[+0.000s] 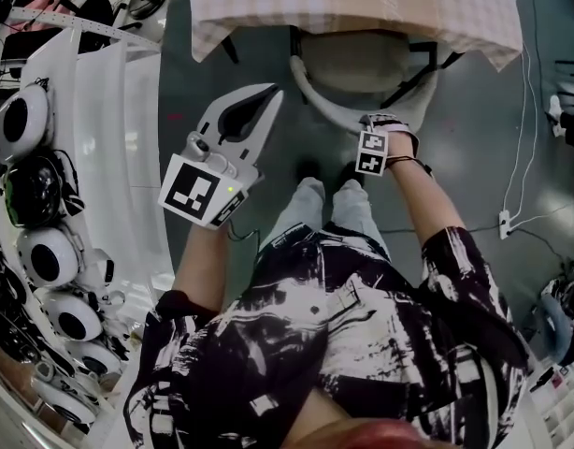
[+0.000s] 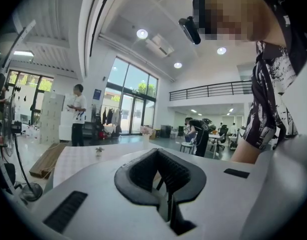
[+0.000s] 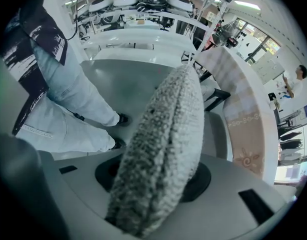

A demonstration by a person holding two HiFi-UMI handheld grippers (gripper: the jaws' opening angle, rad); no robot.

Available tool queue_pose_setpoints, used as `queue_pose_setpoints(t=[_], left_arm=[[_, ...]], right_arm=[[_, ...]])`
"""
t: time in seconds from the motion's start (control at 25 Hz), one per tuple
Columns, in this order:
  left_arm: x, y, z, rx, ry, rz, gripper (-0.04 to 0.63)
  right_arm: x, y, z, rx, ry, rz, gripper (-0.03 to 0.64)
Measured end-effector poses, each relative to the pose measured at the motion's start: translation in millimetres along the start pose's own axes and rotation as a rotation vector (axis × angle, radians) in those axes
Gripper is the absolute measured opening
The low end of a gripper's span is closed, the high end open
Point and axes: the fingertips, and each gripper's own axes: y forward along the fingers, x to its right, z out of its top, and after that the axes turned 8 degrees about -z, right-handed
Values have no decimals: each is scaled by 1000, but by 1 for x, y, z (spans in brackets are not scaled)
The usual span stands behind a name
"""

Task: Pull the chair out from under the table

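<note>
A chair with a pale seat (image 1: 357, 59) and a curved grey backrest (image 1: 320, 101) stands partly under the table with the checked cloth (image 1: 362, 12). My right gripper (image 1: 369, 127) points steeply down and is shut on the top of the backrest. In the right gripper view the coarse grey fabric of the backrest (image 3: 163, 144) fills the space between the jaws and hides their tips. My left gripper (image 1: 271, 92) is held in the air left of the chair, touching nothing. Its jaws meet at the tips with nothing between them, which the left gripper view also shows for the left gripper (image 2: 166, 194).
White shelving with round white devices (image 1: 44, 251) runs along the left. A power strip with a cable (image 1: 504, 223) lies on the floor at the right. The person's shoes (image 1: 310, 168) stand just behind the chair. Another person (image 2: 77, 114) stands far off.
</note>
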Motion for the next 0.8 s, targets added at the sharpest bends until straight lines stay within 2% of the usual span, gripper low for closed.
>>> queue_pose_setpoints(t=[0.44,0.8], left_arm=[[2,0,-3,3,13,-106,2],[11,4,-4,18,2,-151,2]], right_arm=[[-41,-8,16,-9,20,1,161],[-78,-19,26,-18,31,6,160]])
